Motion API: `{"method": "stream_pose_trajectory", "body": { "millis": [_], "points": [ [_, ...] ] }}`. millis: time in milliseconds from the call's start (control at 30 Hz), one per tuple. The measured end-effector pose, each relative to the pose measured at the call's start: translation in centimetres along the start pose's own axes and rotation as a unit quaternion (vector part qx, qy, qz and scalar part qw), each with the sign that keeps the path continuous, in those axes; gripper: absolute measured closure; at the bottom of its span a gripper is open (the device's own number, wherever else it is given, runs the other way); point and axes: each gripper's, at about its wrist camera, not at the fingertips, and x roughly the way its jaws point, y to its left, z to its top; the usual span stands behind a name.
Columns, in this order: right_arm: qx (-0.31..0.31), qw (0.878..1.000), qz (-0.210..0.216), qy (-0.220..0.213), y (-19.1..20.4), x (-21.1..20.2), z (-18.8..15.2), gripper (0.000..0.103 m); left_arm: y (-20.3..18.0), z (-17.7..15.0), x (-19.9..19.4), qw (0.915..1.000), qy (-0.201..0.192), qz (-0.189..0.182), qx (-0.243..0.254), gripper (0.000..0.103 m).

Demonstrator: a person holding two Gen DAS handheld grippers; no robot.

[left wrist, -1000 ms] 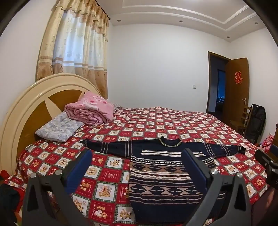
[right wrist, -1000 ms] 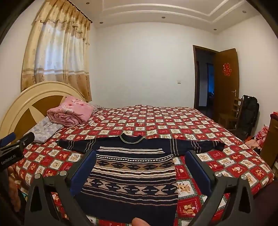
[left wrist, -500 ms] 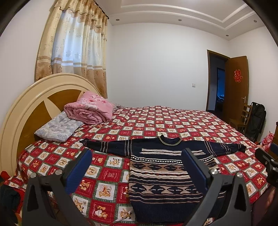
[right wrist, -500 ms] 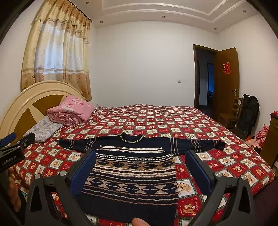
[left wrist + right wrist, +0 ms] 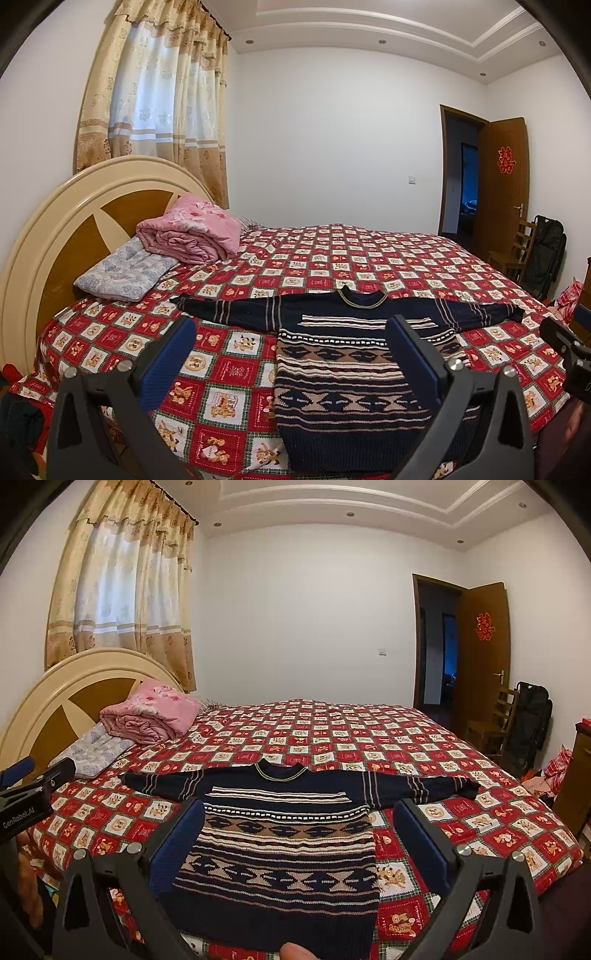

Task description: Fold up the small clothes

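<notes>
Both claws hang released above the near edge of the bed [image 5: 369,254], jaws spread wide and holding nothing. The left claw [image 5: 291,339] looks past the sweater's left flank, so that only its right-hand finger overlaps the knit; the right claw [image 5: 299,823] sits squarely over the body, its fingers straddling the patterned panel.

The sweater [image 5: 280,849] lies flat on the checked bedspread, hem towards the claws, collar pointing away across the bed. Its body runs away from the claws, while the sleeves stretch crosswise, left and right, well beyond either claw's reach as they now stand. The left sleeve [image 5: 225,314] lies ahead and slightly right of the left claw; the right sleeve [image 5: 424,788] lies ahead and right of the right claw.

Judging by this, each claw would take the sleeve on its own side. How high the claws stand over the hem is hard to gauge through the fisheye, though neither appears to touch the cloth.
</notes>
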Motion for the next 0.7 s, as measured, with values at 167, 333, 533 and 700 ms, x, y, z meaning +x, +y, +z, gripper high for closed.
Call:
{"method": "stream_pose_trajectory", "body": {
  "millis": [167, 333, 533, 700],
  "points": [
    [0.001, 1.000, 0.000, 0.000, 0.04, 0.07, 0.01, 0.001, 0.07, 0.04, 0.07, 1.0000, 0.000, -0.001, -0.001, 0.000],
    [0.000, 1.000, 0.001, 0.001, -0.04, 0.10, 0.01, 0.001, -0.01, 0.01, 0.15, 1.0000, 0.000, -0.001, 0.000, 0.000],
    [0.000, 1.000, 0.000, 0.002, -0.02, 0.09, 0.00, 0.001, 0.33, 0.01, 0.29, 1.0000, 0.001, 0.001, 0.000, 0.000],
    [0.000, 1.000, 0.001, 0.002, 0.00, 0.09, -0.06, 0.001, 0.01, -0.04, 0.15, 1.0000, 0.000, 0.000, 0.000, 0.000]
  ]
}}
